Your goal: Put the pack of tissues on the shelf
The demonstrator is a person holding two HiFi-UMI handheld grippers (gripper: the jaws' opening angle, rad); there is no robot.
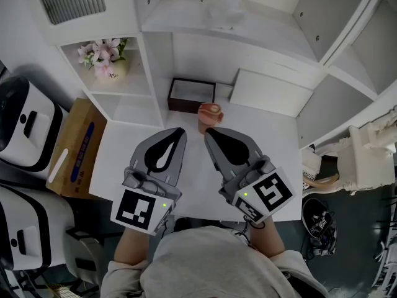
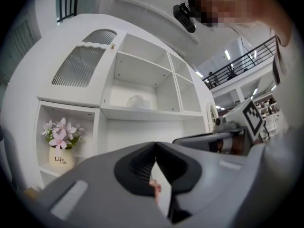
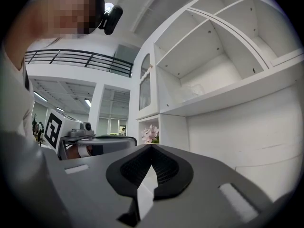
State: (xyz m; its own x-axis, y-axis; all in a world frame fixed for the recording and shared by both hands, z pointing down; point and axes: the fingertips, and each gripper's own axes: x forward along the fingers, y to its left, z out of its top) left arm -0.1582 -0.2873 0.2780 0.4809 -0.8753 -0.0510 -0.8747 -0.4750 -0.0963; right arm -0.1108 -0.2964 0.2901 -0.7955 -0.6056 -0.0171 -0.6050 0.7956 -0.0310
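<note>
The pack of tissues, a pale crinkled plastic bundle, lies on an upper shelf of the white shelf unit. It also shows in the left gripper view as the tissues and faintly in the right gripper view as the tissues. Both grippers are over the white tabletop, well below and in front of that shelf. My left gripper is shut with nothing in it. My right gripper is beside it, also shut and holding nothing.
A brown cup stands just beyond the fingertips, with a dark open box and a white flat box behind it. A flower vase fills the left cubby. A cardboard box and white appliances are at the left.
</note>
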